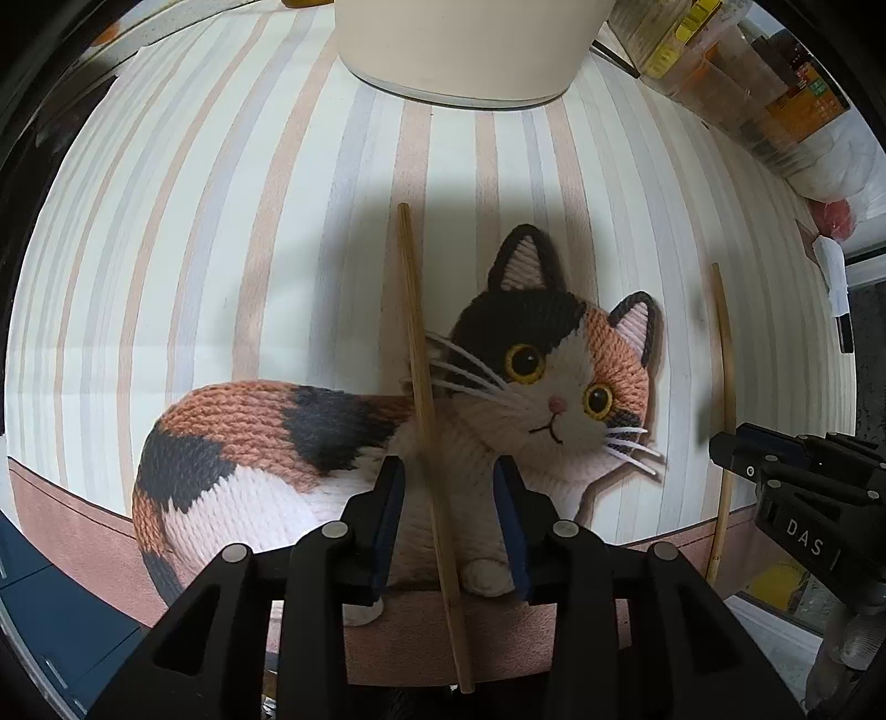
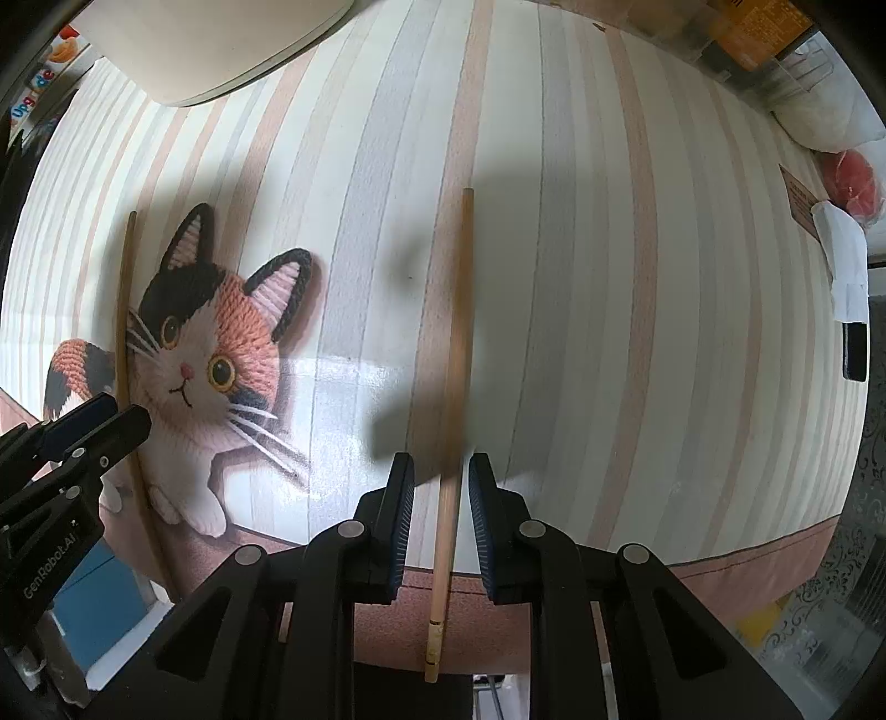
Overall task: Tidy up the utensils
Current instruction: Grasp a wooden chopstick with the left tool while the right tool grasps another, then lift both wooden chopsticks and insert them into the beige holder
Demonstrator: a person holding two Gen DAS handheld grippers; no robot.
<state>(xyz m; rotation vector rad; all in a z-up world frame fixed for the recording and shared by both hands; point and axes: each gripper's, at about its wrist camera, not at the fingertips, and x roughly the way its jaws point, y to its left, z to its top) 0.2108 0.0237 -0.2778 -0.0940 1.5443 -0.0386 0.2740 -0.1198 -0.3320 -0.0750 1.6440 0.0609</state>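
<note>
Two bamboo chopsticks lie on a striped mat with a knitted-cat picture (image 1: 559, 387). In the left wrist view one chopstick (image 1: 426, 399) runs between the fingers of my left gripper (image 1: 449, 471), which is open around it without touching. The other chopstick (image 1: 726, 387) lies to the right, beside my right gripper (image 1: 775, 465). In the right wrist view that chopstick (image 2: 457, 354) runs between the fingers of my right gripper (image 2: 442, 471), also open with gaps on both sides. The left gripper (image 2: 94, 426) and its chopstick (image 2: 123, 332) show at the left.
A cream round container (image 1: 465, 50) stands at the far edge of the mat and also shows in the right wrist view (image 2: 210, 50). Packaged goods and bags (image 1: 764, 94) crowd the far right. The mat's pink border (image 2: 747, 559) marks the near table edge.
</note>
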